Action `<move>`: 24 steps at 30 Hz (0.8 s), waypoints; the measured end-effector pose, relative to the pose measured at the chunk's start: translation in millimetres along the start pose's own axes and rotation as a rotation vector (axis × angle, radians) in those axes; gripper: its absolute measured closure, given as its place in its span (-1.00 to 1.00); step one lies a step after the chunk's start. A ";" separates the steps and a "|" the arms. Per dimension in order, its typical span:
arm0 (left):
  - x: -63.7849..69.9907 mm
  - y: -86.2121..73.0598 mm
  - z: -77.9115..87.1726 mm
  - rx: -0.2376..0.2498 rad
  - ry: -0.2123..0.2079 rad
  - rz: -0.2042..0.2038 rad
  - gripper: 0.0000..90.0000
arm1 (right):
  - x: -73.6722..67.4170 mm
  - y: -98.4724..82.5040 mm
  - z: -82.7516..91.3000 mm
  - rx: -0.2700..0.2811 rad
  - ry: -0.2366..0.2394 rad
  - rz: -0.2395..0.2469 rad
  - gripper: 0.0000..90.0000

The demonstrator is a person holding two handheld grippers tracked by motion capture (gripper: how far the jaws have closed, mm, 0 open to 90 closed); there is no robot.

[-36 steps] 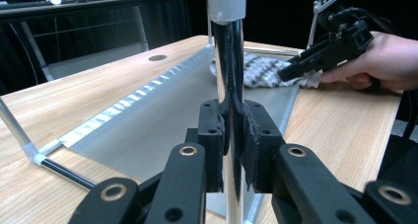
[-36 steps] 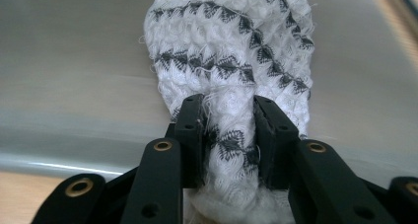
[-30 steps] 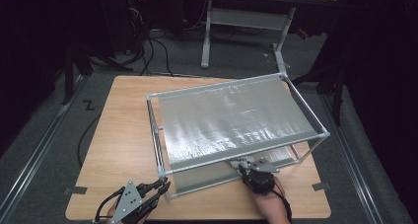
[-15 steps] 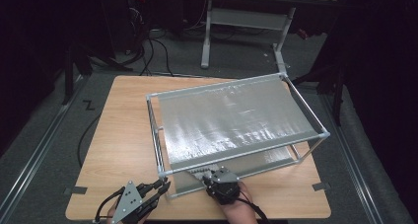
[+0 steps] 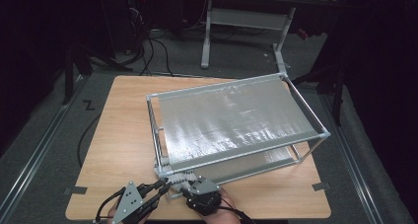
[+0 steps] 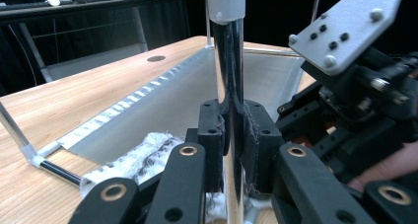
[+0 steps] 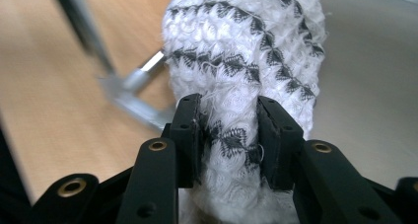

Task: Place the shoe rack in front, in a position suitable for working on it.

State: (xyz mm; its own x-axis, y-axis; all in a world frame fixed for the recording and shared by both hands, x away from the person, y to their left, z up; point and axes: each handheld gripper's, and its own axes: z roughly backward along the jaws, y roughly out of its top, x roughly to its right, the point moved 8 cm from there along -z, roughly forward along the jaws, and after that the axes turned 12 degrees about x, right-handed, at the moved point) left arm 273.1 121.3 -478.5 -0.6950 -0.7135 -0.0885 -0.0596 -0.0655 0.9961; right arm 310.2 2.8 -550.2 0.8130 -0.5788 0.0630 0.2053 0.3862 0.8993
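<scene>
Down at the near edge of the wooden bench (image 5: 123, 135), both grippers work at the front left corner of a metal-tube frame (image 5: 236, 130) that carries two sheets of silvery fabric, one stretched sloping across the top and one low near the bench top. The left gripper (image 6: 230, 135) has its fingers (image 6: 211, 140) clamped on the frame's upright corner post (image 6: 229, 61), a shiny tube with a white plastic joint at its top; in the high view that gripper (image 5: 160, 188) lies at the bench's front edge with its grey three-cornered plate up. The right gripper (image 7: 229, 135) holds a white knitted cloth with dark diamond bands (image 7: 246, 51); its fingers (image 7: 190, 135) press on the cloth from both sides, though they have just been opening a little, and the cloth bunches between them. In the high view the cloth (image 5: 181, 176) sits as a pale rumpled strip just inside the frame's front corner, on the lower sheet, touching or just beside the corner post. The right gripper (image 5: 190, 184) is close beside the left one there, nearly touching it, and its black body crowds the right half of the left gripper view. The corner post and the low front rail stand between the grippers and the inside of the frame. Beyond the bench are a grey floor with black cables (image 5: 153, 51) and the white legs of another table (image 5: 207, 31).
</scene>
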 end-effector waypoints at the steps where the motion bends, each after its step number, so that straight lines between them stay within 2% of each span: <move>1: 0.0 0.0 0.0 0.000 0.000 0.000 0.77 | -4.4 -0.5 -0.2 -0.007 0.012 0.008 0.39; 2: 0.0 0.0 0.0 0.000 0.000 0.000 0.77 | -4.4 -0.5 -0.2 -0.007 0.012 0.008 0.39; 3: 0.0 0.0 0.1 -0.001 0.000 -0.001 0.77 | -8.7 -1.1 -0.8 -0.008 0.011 0.031 0.38; 6: 0.0 0.0 0.1 -0.001 0.000 -0.001 0.77 | -8.9 -0.8 -1.0 -0.006 0.012 0.030 0.39; 8: 0.0 0.0 0.0 0.000 -0.001 -0.001 0.77 | -6.6 -1.0 -0.1 -0.008 0.012 0.005 0.40; 12: 0.1 0.0 0.1 -0.001 -0.001 -0.002 0.77 | -1.2 -0.3 0.5 0.001 -0.001 -0.005 0.44; 23: 0.2 0.0 0.3 -0.002 0.001 -0.002 0.77 | 49.0 -12.8 15.6 -0.043 -0.166 -0.012 0.50; 24: 0.2 0.0 0.3 -0.002 0.001 -0.002 0.77 | 49.0 -12.8 15.6 -0.043 -0.166 -0.012 0.50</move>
State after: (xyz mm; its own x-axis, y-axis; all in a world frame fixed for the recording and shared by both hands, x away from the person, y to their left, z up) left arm 272.7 121.3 -478.5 -0.6944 -0.7139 -0.0904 -0.0595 -0.0683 0.9959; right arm 339.0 -41.8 -551.9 0.7098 -0.6930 0.1259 0.2406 0.4066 0.8814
